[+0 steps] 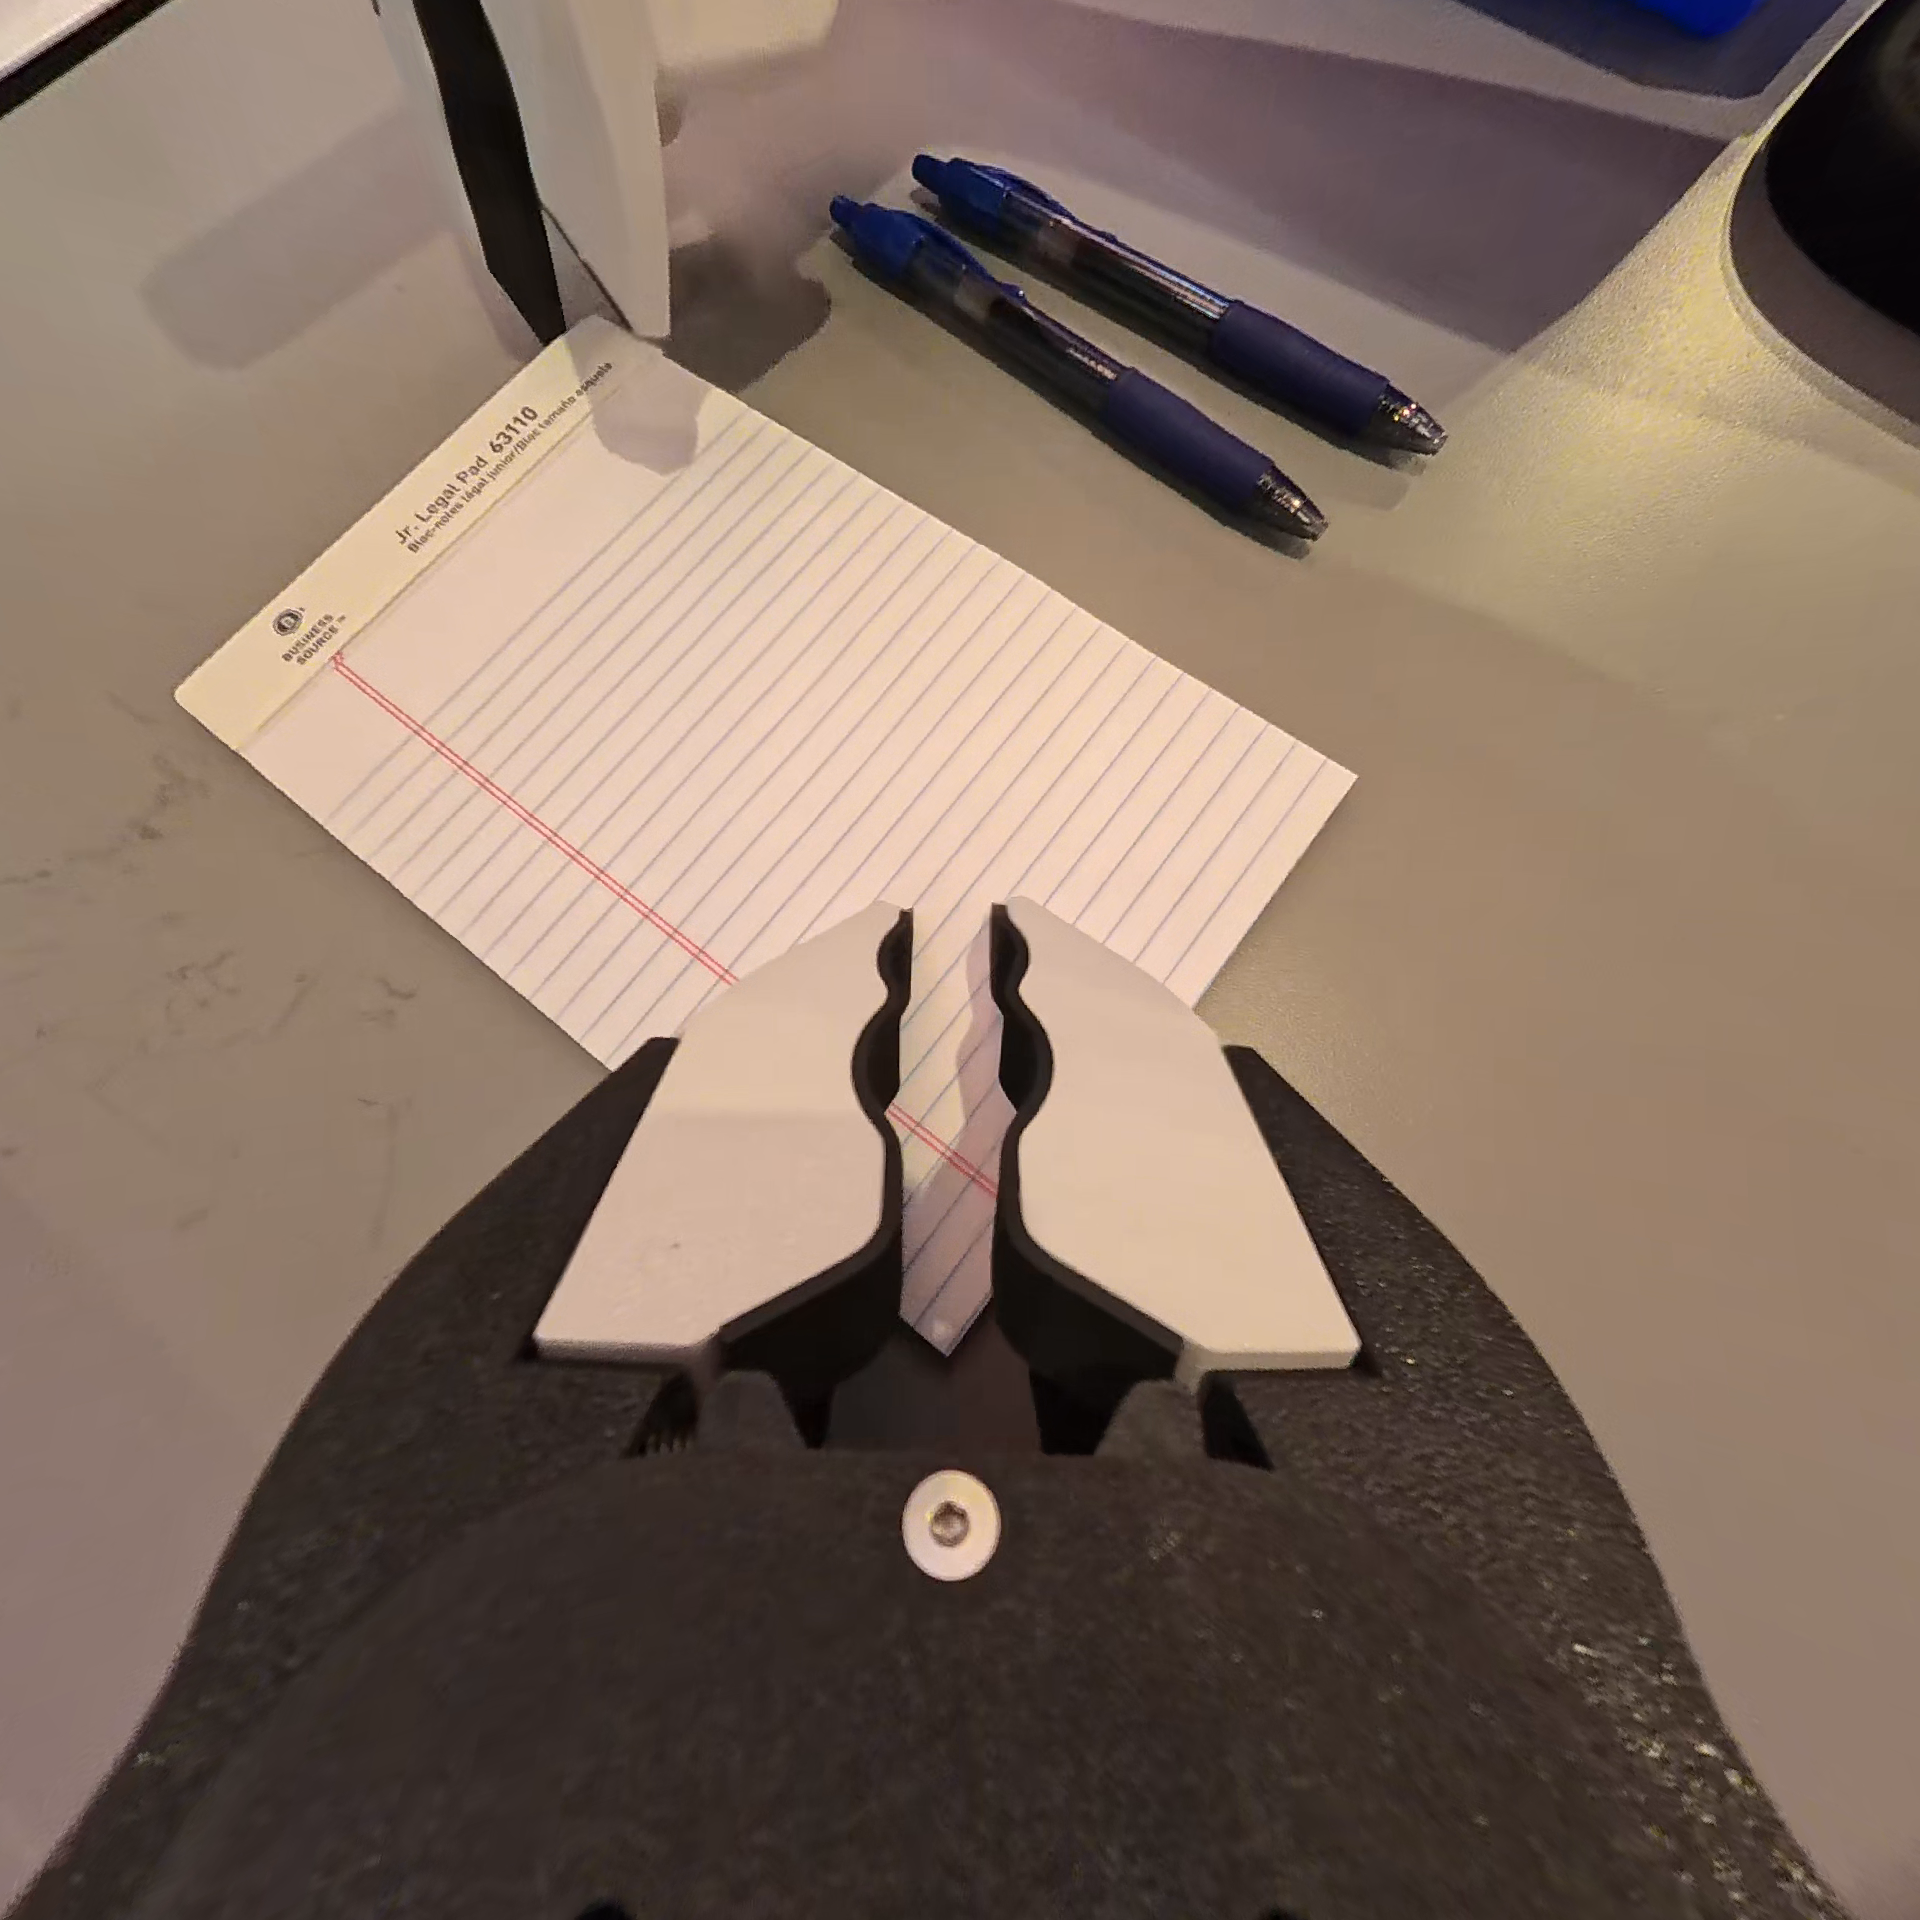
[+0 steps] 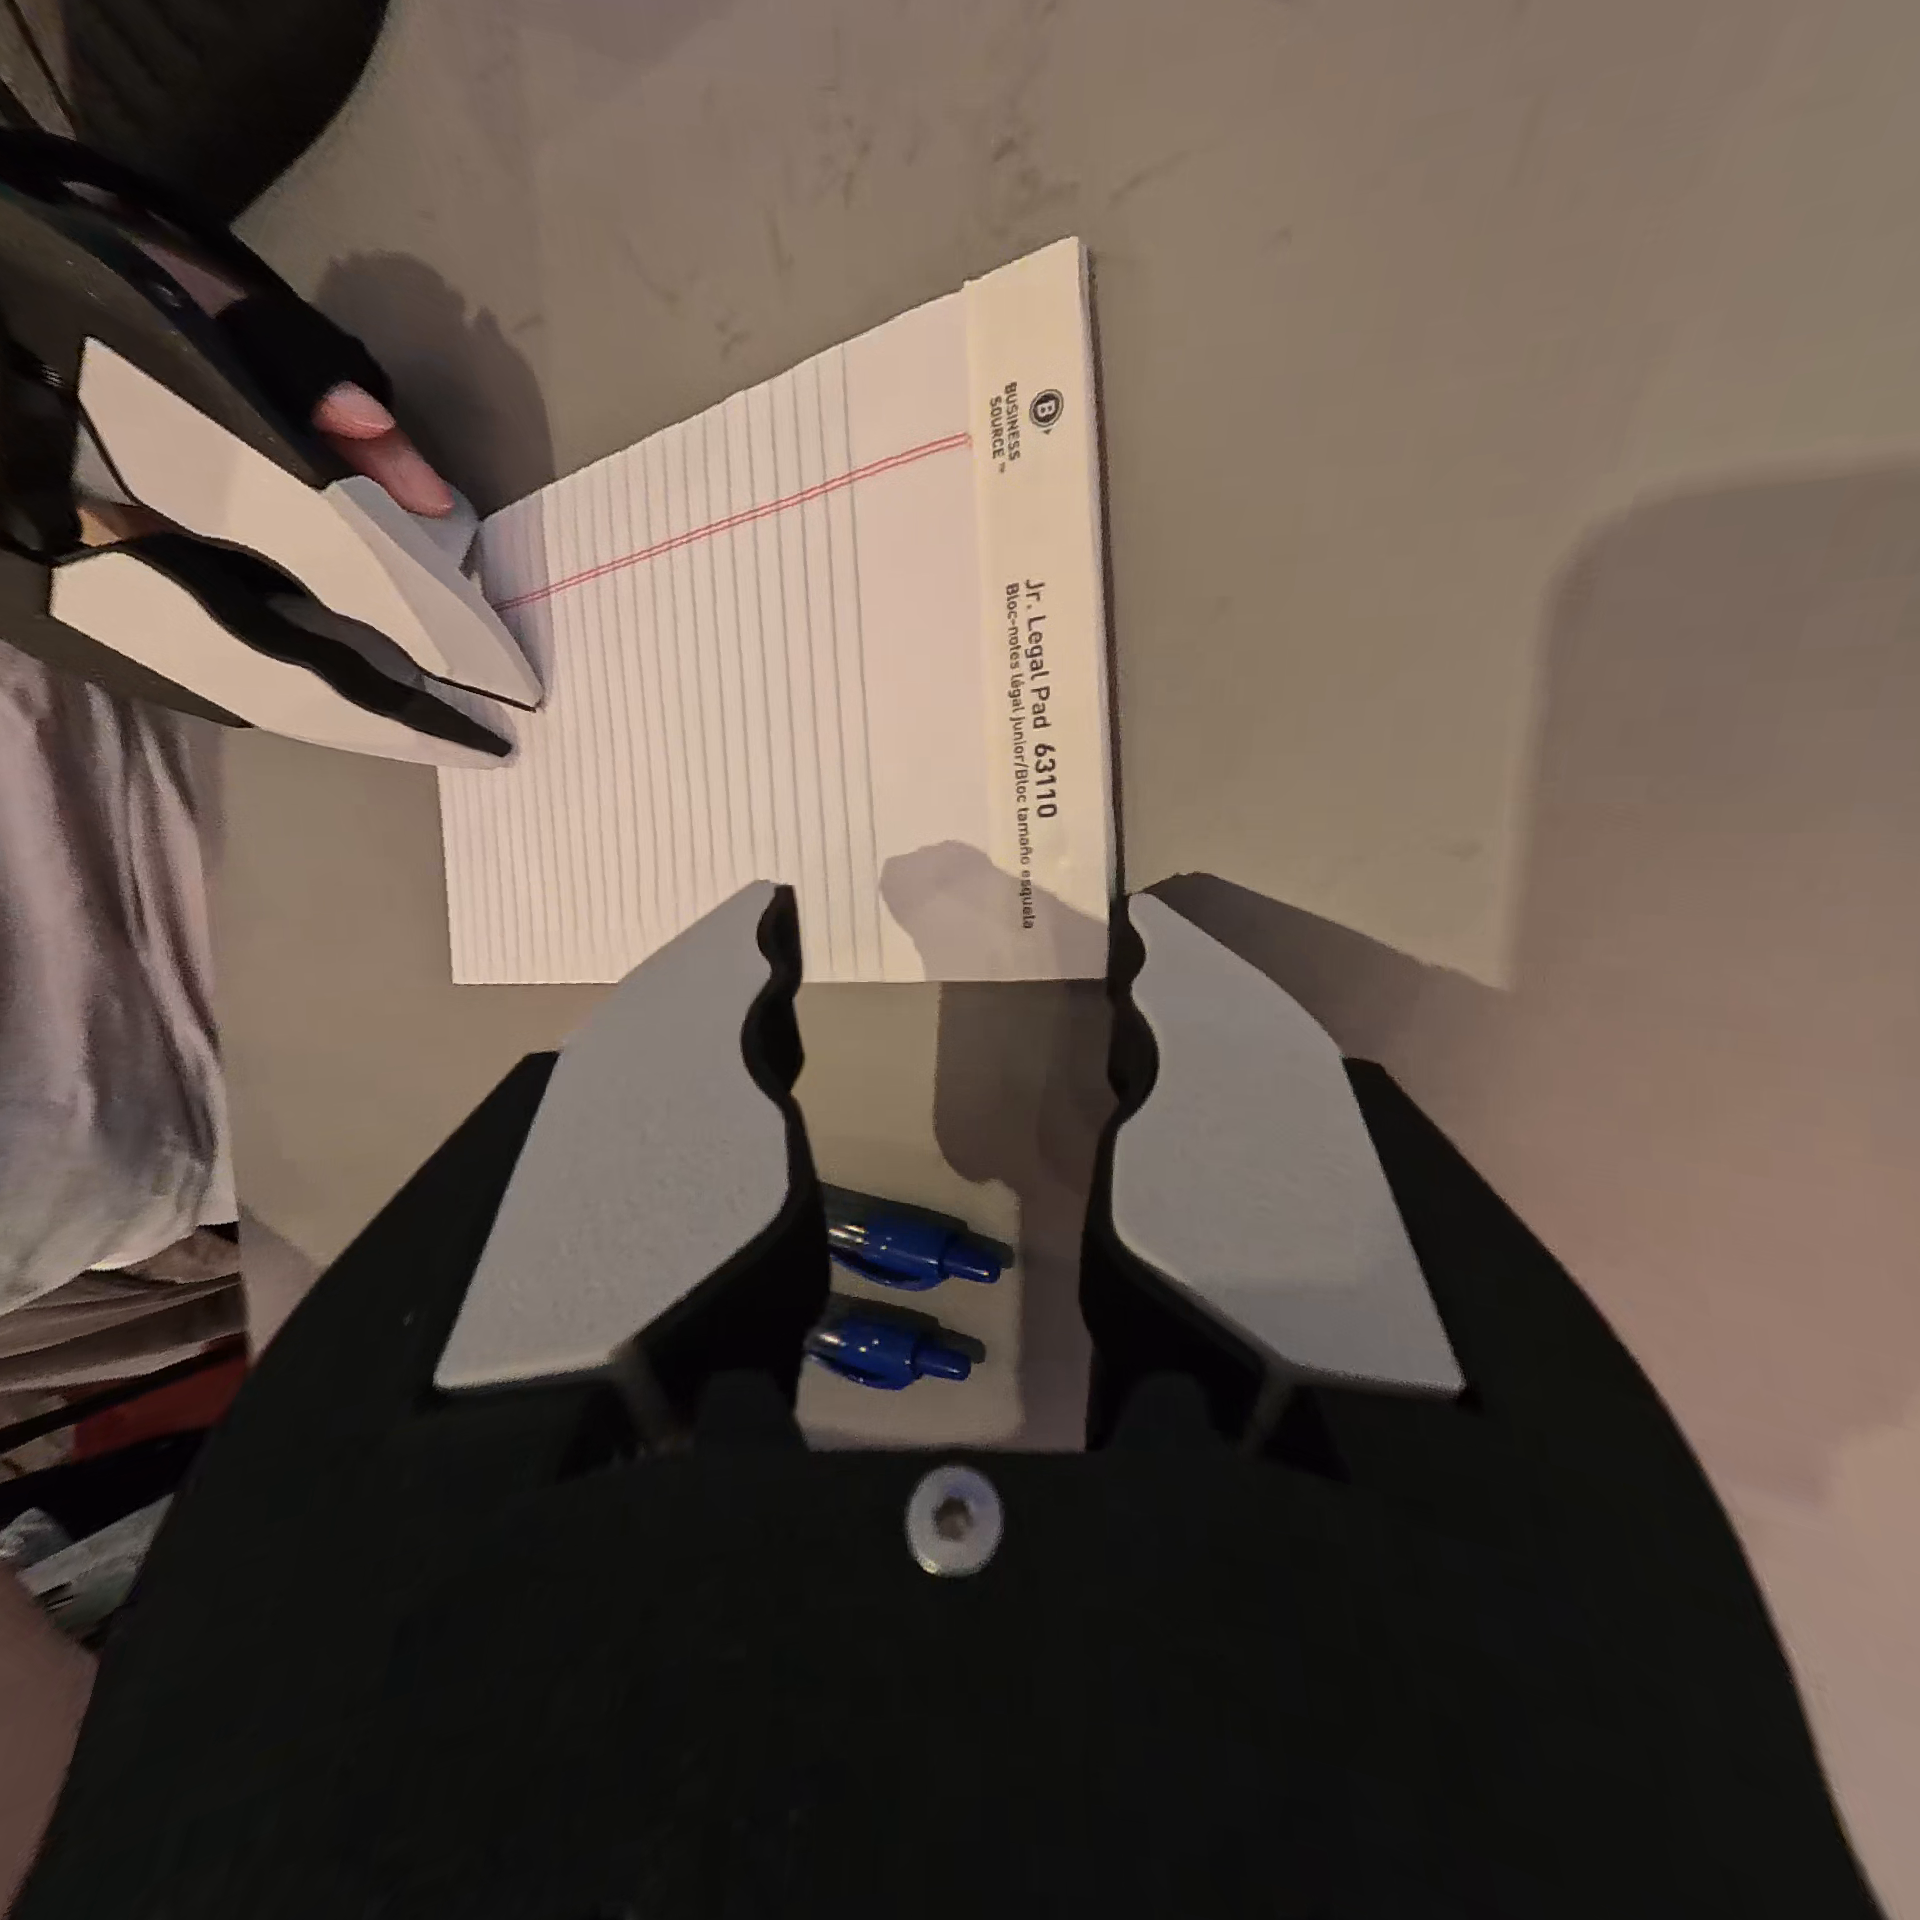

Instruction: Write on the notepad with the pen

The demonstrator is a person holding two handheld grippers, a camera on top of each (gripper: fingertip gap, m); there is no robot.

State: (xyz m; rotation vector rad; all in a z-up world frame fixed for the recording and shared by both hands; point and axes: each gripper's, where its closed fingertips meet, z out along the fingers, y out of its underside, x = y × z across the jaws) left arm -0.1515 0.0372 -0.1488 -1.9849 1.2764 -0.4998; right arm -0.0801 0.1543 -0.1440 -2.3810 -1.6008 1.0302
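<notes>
In the right wrist view, the right gripper fills the lower frame, its jaws wide open and holding nothing. Directly under its gap lie two blue pens side by side, their long axes across the gap. So this gripper is much nearer to them. The left gripper, jaws almost closed and empty, rests over the lower edge of the notepad.

Both wrist views close above, facing crosswise, sharing notepad
</notes>
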